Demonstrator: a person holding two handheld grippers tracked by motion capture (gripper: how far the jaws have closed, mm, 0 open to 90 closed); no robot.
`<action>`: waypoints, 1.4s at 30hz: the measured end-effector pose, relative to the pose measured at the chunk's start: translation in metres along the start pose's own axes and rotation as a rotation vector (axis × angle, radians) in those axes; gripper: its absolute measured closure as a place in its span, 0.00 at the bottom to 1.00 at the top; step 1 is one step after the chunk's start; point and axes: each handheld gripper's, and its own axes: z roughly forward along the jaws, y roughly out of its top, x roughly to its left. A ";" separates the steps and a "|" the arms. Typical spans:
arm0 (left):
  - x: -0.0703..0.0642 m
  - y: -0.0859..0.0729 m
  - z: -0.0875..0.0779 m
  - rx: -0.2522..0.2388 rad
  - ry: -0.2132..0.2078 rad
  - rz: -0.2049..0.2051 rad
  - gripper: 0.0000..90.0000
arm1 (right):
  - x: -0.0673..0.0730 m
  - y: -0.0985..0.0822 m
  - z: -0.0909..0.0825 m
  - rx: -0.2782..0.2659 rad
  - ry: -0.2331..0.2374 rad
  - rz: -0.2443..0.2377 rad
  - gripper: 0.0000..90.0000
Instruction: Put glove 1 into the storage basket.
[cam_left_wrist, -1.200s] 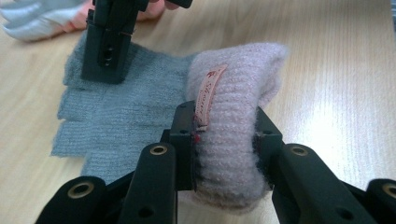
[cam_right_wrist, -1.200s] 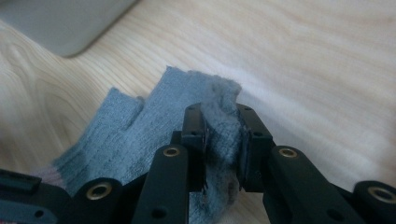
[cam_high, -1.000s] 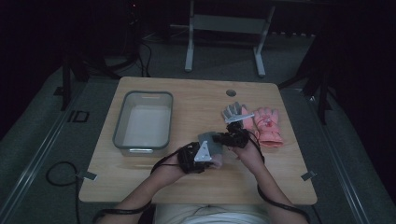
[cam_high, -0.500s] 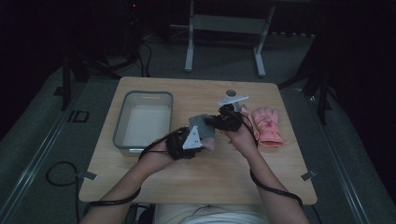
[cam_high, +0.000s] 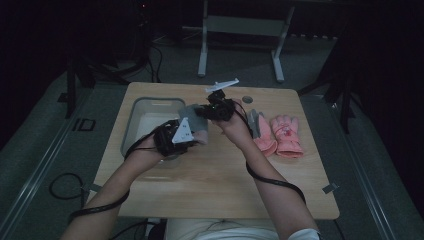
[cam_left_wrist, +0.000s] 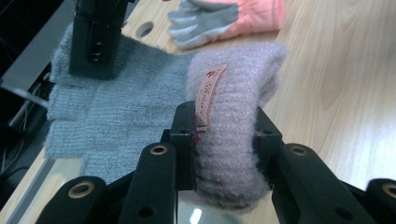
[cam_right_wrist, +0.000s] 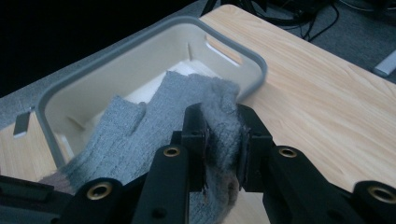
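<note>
glove (cam_left_wrist: 116, 112): grey knit, pale pink cuff (cam_left_wrist: 233, 121)
tub (cam_right_wrist: 154, 60): grey rim, cream inside
gloves on table (cam_high: 277, 135): pink, one grey-palmed
table (cam_high: 220, 185): light wood grain

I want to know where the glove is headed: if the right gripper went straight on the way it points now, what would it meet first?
Probably the grey bin: the right gripper, shut on the grey knit glove, points toward its open inside, though depth is unclear.

From the high view I can't read the grey glove's (cam_high: 192, 114) fingers behind my claws. The tub's (cam_high: 131, 131) near rim hides behind my left hand (cam_high: 165, 142).
</note>
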 end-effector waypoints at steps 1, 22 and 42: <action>0.003 -0.003 -0.002 0.005 0.007 -0.002 0.77 | 0.002 0.004 0.004 0.003 0.005 -0.001 0.85; 0.051 -0.085 -0.013 0.097 -0.011 -0.096 0.76 | 0.033 0.043 0.103 0.057 0.072 -0.012 0.85; 0.073 -0.118 0.043 0.270 -0.162 -0.088 0.76 | 0.019 0.018 0.167 0.191 0.053 0.042 0.78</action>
